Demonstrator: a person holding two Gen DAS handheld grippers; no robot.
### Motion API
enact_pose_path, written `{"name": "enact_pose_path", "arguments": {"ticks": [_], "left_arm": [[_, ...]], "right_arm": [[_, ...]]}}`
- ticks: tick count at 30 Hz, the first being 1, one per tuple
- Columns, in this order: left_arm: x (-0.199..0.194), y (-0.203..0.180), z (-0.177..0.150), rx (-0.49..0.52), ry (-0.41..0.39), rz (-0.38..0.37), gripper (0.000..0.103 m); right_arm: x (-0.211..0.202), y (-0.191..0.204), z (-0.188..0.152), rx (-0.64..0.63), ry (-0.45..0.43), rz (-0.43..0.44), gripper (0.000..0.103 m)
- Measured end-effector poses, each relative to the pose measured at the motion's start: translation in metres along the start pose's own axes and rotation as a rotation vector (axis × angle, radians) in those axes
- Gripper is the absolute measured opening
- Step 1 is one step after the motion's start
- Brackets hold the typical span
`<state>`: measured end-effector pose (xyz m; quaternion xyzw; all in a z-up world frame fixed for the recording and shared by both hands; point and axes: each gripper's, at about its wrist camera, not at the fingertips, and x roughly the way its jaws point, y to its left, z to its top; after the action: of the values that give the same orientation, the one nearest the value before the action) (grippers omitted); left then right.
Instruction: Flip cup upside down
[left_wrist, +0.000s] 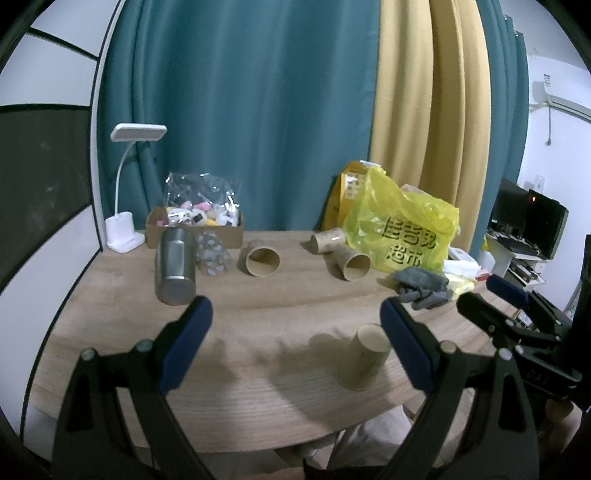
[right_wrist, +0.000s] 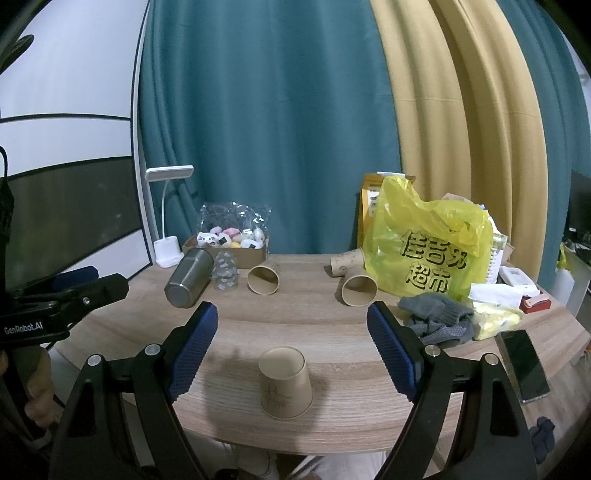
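A brown paper cup (right_wrist: 285, 382) stands upside down near the table's front edge, between my right gripper's open fingers but apart from both; it also shows in the left wrist view (left_wrist: 364, 357). My right gripper (right_wrist: 291, 350) is open and empty just above it. My left gripper (left_wrist: 295, 343) is open and empty, to the left of the cup. Three more paper cups lie on their sides further back: one in the middle (right_wrist: 263, 279), two near the yellow bag (right_wrist: 358, 286) (right_wrist: 345, 261).
A steel tumbler (right_wrist: 189, 277) and a clear plastic cup (right_wrist: 225, 271) lie on their sides at the back left, before a cardboard box (right_wrist: 236, 251) and a white lamp (right_wrist: 168, 221). A yellow bag (right_wrist: 428, 251), grey gloves (right_wrist: 436, 317) and a phone (right_wrist: 524, 365) sit on the right.
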<state>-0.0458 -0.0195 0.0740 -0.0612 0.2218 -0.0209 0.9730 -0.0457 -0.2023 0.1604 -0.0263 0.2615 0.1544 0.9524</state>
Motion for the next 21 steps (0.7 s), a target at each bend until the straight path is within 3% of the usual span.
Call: {"name": "enact_pose_path", "arguments": {"ticks": [21], "left_arm": [[-0.001, 0.002, 0.0051, 0.003, -0.003, 0.001, 0.093]], "right_arm": [[0.0003, -0.0008, 0.0008, 0.003, 0.0, -0.001, 0.086]]}}
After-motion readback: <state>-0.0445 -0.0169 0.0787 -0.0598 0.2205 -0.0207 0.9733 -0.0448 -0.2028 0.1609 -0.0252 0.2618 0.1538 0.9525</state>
